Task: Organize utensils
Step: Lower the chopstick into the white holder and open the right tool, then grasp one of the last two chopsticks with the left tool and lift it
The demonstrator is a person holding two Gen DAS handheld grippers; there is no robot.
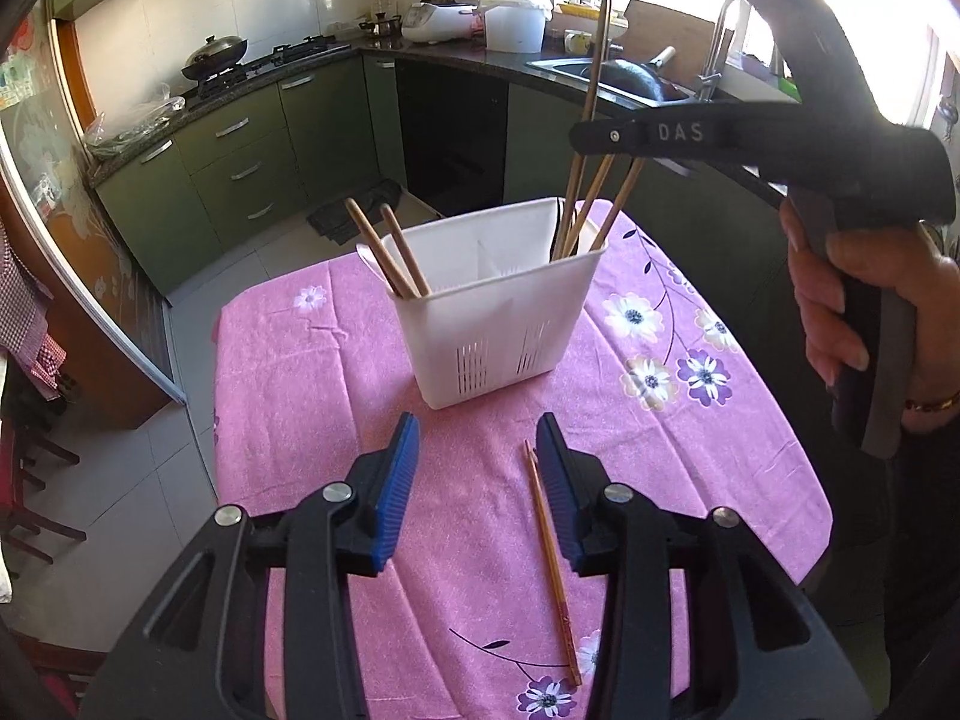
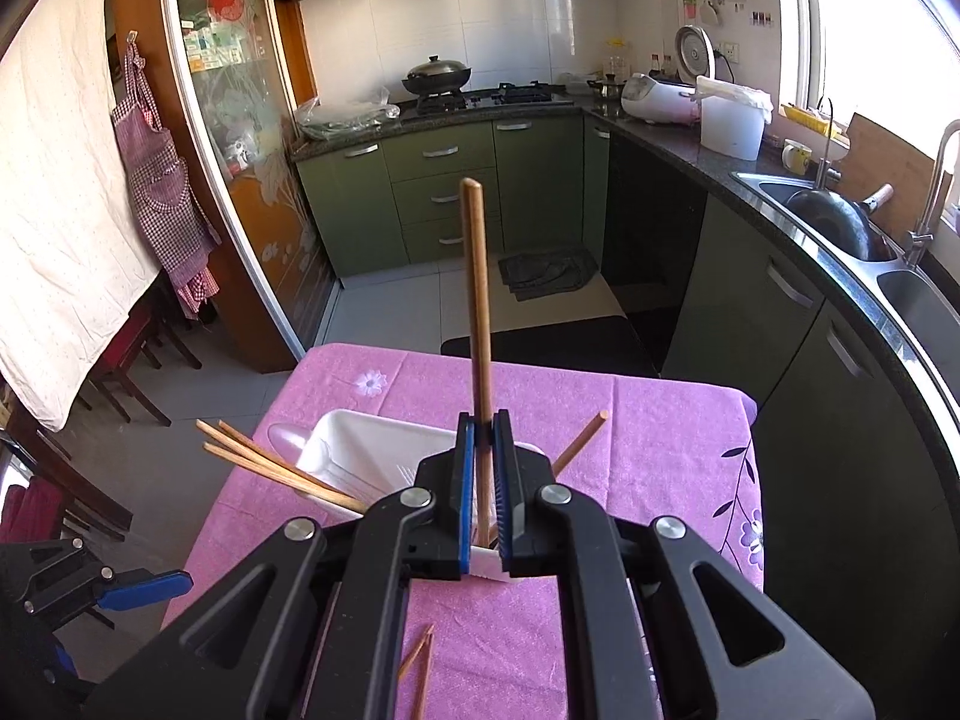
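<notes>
A white utensil holder (image 1: 498, 306) stands on the pink flowered tablecloth (image 1: 312, 384). Two chopsticks (image 1: 387, 255) lean in its left compartment, several more (image 1: 591, 204) in its right. My right gripper (image 2: 485, 429) is above the holder (image 2: 360, 450), shut on a brown chopstick (image 2: 477, 294) held upright over the right compartment; it shows in the left wrist view (image 1: 606, 135). My left gripper (image 1: 477, 438) is open and empty, low over the cloth in front of the holder. A pair of chopsticks (image 1: 549, 558) lies on the cloth by its right finger (image 1: 558, 480), also in the right wrist view (image 2: 420, 672).
The table's edges drop to a tiled floor on the left and far side. Green kitchen cabinets (image 2: 444, 192), a stove with a wok (image 2: 435, 75) and a sink (image 2: 840, 216) line the back and right walls. An apron (image 2: 162, 174) hangs at the left.
</notes>
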